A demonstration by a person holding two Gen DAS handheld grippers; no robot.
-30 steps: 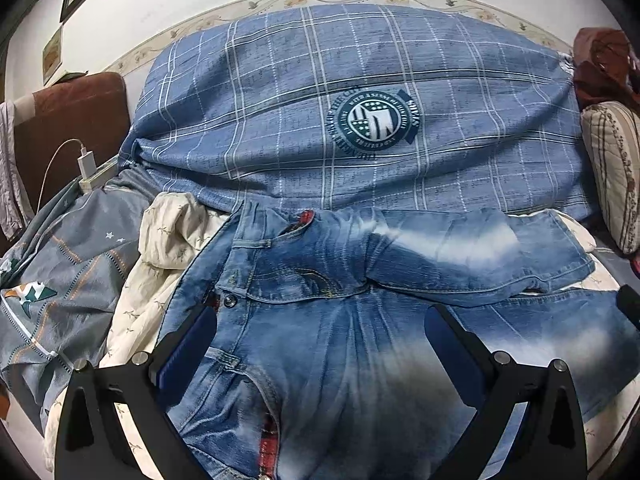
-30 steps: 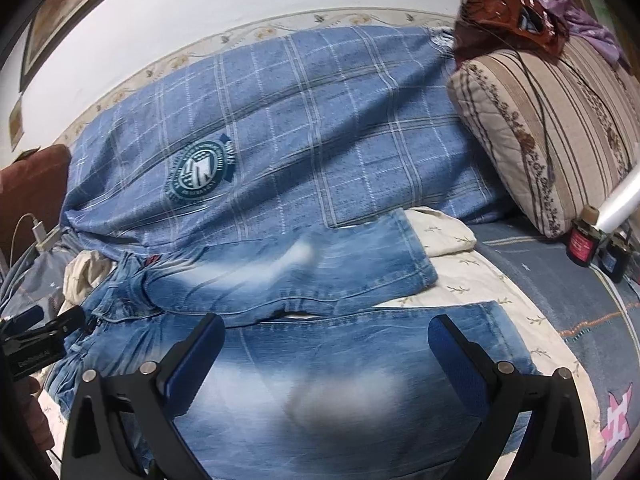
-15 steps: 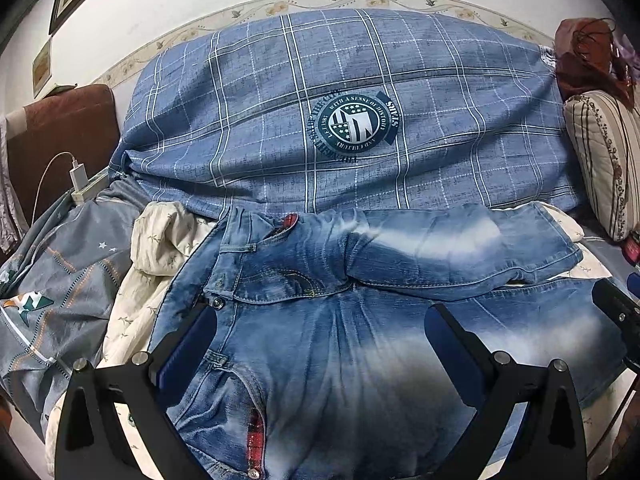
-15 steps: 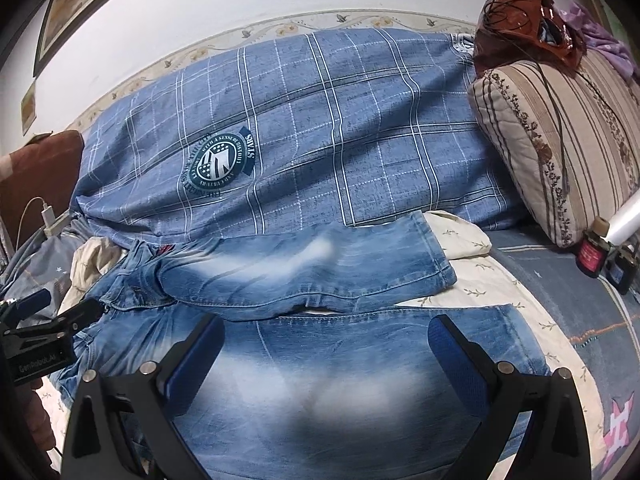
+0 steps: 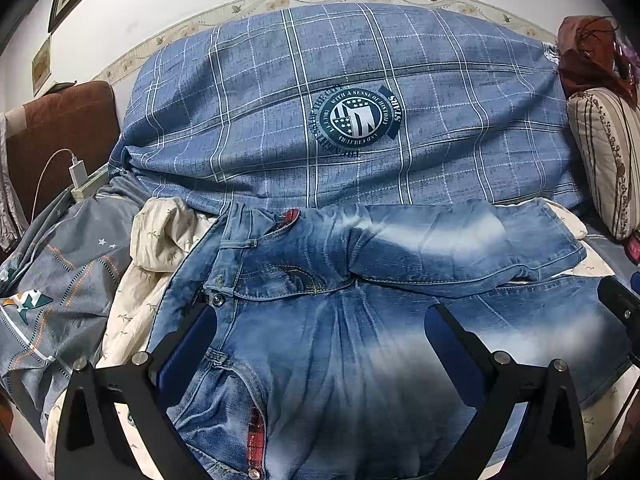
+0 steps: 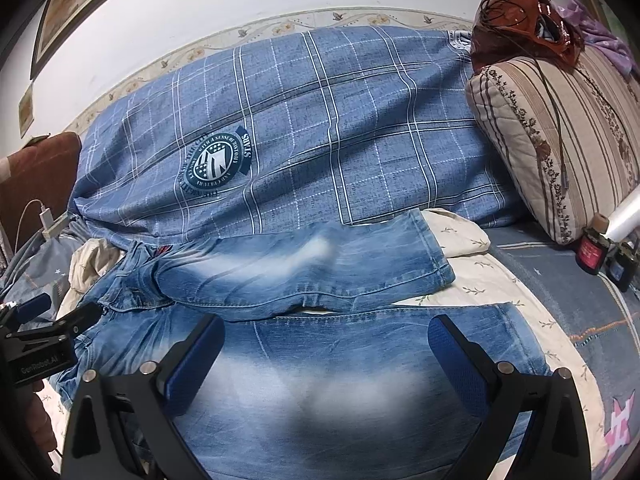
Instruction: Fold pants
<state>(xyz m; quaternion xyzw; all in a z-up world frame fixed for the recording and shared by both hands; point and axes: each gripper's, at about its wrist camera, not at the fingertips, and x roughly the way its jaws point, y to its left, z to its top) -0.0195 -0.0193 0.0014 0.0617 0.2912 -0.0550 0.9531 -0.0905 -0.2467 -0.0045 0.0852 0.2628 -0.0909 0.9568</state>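
Faded blue jeans (image 5: 352,320) lie spread on the bed, waist to the left, both legs running right. The far leg (image 5: 460,240) lies bent over the near leg. My left gripper (image 5: 320,332) is open and empty above the hip and waist area. My right gripper (image 6: 326,340) is open and empty above the near leg (image 6: 360,360), close to its hem. The jeans (image 6: 304,264) show whole in the right wrist view. The left gripper also shows at the left edge of the right wrist view (image 6: 60,320).
A blue checked quilt (image 5: 340,100) is heaped behind the jeans. A striped pillow (image 6: 560,140) and small bottles (image 6: 592,252) are at the right. A cream sheet (image 5: 160,232), a grey cover (image 5: 60,280) and a charger on a power strip (image 5: 80,176) are at the left.
Both grippers have drifted a little to the left and back, so the scene sits further right in both views. The jeans have not moved. Both stay open.
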